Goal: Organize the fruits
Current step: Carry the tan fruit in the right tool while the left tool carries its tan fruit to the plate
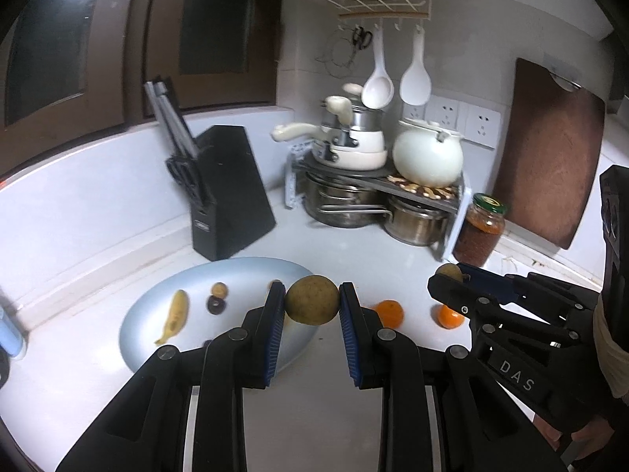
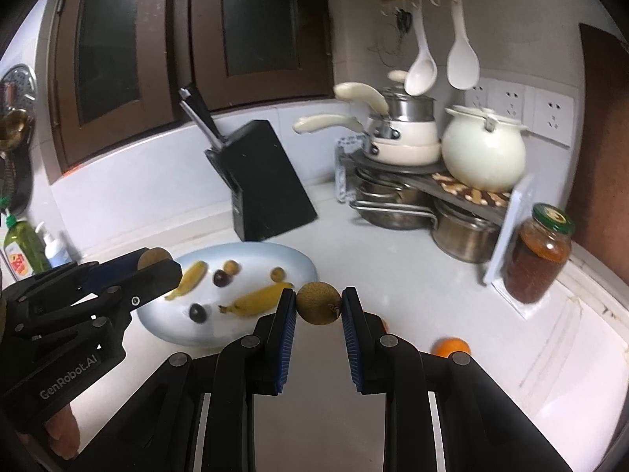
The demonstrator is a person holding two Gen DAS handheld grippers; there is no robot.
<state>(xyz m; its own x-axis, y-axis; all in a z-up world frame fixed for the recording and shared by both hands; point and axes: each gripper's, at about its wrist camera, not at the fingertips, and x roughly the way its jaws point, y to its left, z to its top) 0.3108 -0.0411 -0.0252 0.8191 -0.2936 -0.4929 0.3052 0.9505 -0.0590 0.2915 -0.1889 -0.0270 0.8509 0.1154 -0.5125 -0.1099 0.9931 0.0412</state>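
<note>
Both grippers hold fruit: our left gripper (image 1: pixel 312 303) pinches 1 round brown fruit (image 1: pixel 312 303), and our right gripper (image 2: pixel 318 303) pinches another brown fruit (image 2: pixel 318 303).

We see the left gripper's fruit held over the near right edge of the pale blue plate (image 1: pixel 243 271), and the right gripper's fruit held above the white counter (image 2: pixel 393 271) just right of that plate. On the plate lie 2 bananas (image 2: pixel 255 299), 2 dark plums (image 2: pixel 197 312) and a few small brown fruits (image 2: pixel 231 266). We count 2 oranges (image 1: pixel 389 312) on the counter right of the plate. Behind stand a black knife block (image 1: pixel 226 188), a rack of pots (image 1: pixel 373 181) and a jar (image 1: pixel 480 232) with a green lid.
</note>
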